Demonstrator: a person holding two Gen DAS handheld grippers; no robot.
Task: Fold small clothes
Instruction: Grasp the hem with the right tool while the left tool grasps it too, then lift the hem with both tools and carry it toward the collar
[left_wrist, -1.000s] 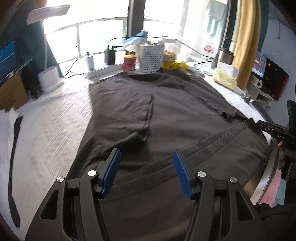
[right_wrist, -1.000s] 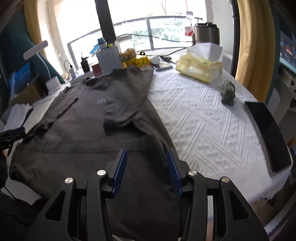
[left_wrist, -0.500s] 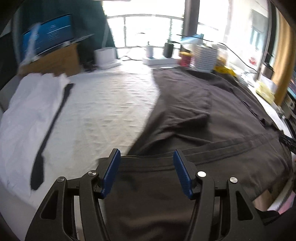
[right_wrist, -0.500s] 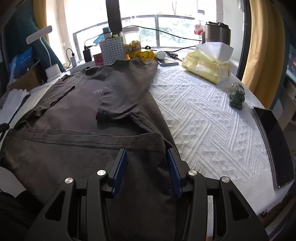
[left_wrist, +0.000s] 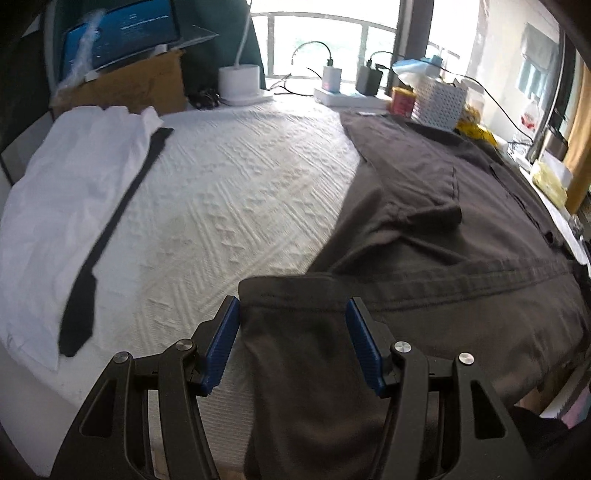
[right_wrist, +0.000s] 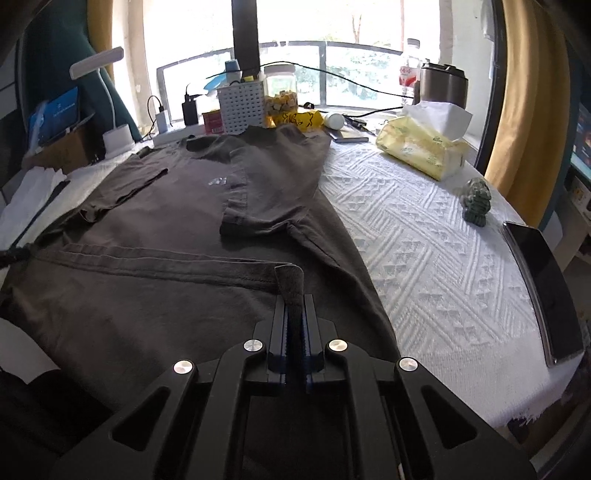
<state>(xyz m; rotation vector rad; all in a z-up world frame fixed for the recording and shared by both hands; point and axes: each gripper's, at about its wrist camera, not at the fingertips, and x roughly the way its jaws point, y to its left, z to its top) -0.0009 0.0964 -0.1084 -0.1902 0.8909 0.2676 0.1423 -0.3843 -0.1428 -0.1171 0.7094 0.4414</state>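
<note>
Dark shirt (right_wrist: 155, 221) hem inside right tongs (right_wrist: 294, 314)

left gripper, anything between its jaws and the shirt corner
Nothing visible. The left gripper has its jaws open on either side of the near corner of the shirt, with only shirt fabric between them. The right gripper is already shut on its own corner.

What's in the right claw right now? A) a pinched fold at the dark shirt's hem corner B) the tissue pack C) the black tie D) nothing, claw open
A: in the right wrist view the right claw is shut on a raised fold of the dark shirt at its hem corner.
</note>
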